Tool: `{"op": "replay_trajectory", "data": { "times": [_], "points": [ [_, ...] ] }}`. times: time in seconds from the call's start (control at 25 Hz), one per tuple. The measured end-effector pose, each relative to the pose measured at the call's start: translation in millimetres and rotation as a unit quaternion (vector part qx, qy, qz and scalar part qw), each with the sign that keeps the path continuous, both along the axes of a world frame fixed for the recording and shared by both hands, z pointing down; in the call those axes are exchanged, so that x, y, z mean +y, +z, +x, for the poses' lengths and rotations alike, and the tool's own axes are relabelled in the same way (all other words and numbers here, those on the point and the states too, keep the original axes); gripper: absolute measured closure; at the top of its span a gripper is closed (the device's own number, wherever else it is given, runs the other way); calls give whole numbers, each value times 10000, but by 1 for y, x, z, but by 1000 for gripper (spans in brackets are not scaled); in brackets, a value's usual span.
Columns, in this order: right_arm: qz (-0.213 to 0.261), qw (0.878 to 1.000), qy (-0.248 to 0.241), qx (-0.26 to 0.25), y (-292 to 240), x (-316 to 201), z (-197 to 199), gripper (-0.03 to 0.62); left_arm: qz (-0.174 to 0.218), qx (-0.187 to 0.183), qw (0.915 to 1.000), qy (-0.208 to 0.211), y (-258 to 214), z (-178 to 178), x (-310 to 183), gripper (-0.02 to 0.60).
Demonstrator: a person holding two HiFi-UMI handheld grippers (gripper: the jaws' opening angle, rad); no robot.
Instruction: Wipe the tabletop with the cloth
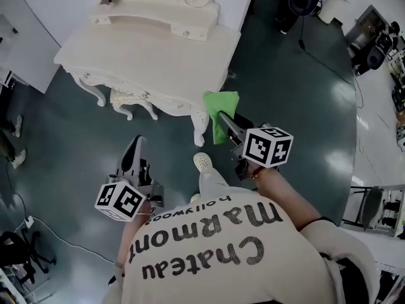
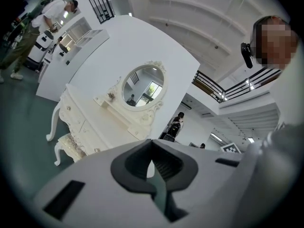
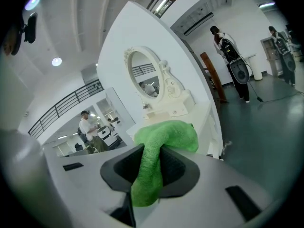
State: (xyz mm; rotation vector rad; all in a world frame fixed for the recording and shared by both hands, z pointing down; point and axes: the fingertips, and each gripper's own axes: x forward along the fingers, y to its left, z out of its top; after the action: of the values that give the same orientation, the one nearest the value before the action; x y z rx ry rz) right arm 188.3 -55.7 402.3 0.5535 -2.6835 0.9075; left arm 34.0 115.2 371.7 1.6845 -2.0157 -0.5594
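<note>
Right tongs (image 3: 149, 170) pinch the cloth (image 3: 171, 132) at a bunched fold; we judge it soft, light, floppy. Left tongs (image 2: 153, 166) closed, empty.

Green cloth (image 3: 166, 133), fuzzy with a fine woven rib. Cream surface (image 1: 152, 56), smooth painted finish, softly matt. Dark green floor (image 1: 304, 106), glossy, mirroring ceiling lights. Jaws: matt grey plastic, ribbed.
</note>
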Motion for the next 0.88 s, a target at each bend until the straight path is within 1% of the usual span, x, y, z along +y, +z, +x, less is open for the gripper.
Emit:
{"op": "replay_trajectory", "data": {
  "times": [0.08, 0.24, 0.4, 0.6, 0.76, 0.88],
  "points": [
    [-32, 10000, -70, -25, 2, -16, -16, 488, -22, -47, 9999, -132, -2, -13, -6, 575],
    [-19, 9996, -234, -155, -4, -48, -53, 488, -87, -8, 9992, -381, -5, -42, -27, 575],
    [35, 9991, -397, -169, -9, -83, -82, 488, 17, 55, 9987, -501, -14, -67, -64, 575],
    [-8, 9990, -414, -182, -11, -134, -105, 488, -8, 10, 9990, -450, -19, -84, -112, 575],
    [-93, 9987, -472, -180, 0, -169, -124, 488, -42, 27, 9989, -468, -16, -97, -146, 575],
    [-160, 9983, -535, -190, 11, -188, -140, 488, -97, 45, 9987, -500, -11, -107, -162, 575]
  ]
}}
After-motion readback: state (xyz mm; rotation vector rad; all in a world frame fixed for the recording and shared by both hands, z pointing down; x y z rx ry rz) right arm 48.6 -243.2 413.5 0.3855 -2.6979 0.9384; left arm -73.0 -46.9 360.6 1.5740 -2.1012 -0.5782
